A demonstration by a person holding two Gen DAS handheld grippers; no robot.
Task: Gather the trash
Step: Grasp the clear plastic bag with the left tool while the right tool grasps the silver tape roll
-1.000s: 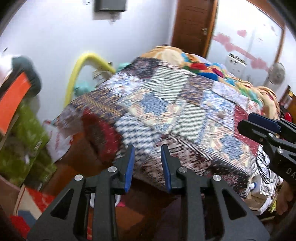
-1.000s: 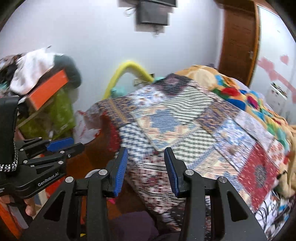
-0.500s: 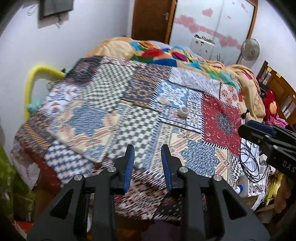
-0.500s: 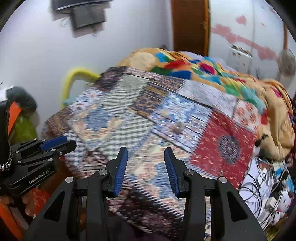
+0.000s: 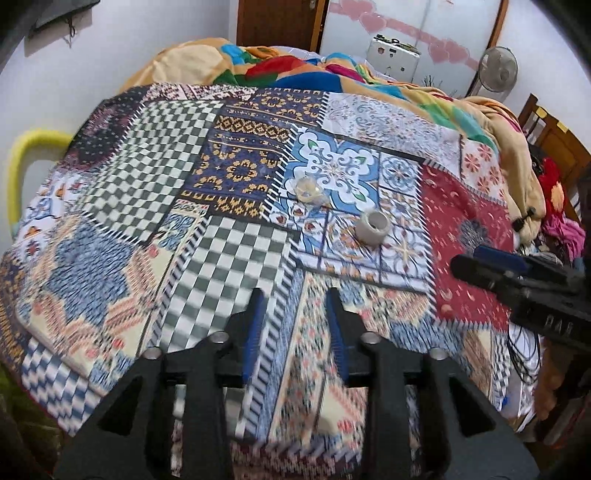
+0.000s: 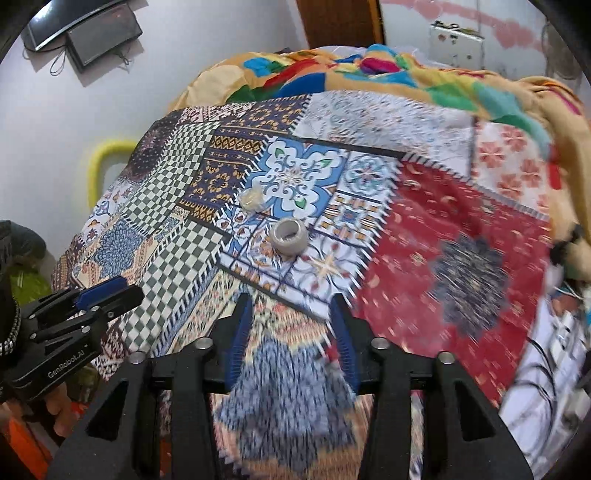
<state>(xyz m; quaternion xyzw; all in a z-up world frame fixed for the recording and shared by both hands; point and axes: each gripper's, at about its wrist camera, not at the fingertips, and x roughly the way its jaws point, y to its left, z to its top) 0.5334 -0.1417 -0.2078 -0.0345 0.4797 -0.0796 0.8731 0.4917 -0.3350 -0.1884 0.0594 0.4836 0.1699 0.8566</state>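
A grey tape-roll core lies on its side on the patchwork bedspread; it also shows in the right wrist view. A crumpled clear plastic wrapper lies just beyond it, also in the right wrist view. My left gripper is open and empty, over the near part of the bed, short of both items. My right gripper is open and empty, also short of them. Each gripper shows in the other's view: the right one, the left one.
A bunched colourful blanket lies at the bed's far end. A yellow tube stands by the left wall. Cables and clutter lie off the bed's right side. A fan and wooden door stand behind.
Both views have swung from the bed's left corner and floor onto the bed top and moved closer. The tape core and wrapper now appear larger. Both grippers stayed open.
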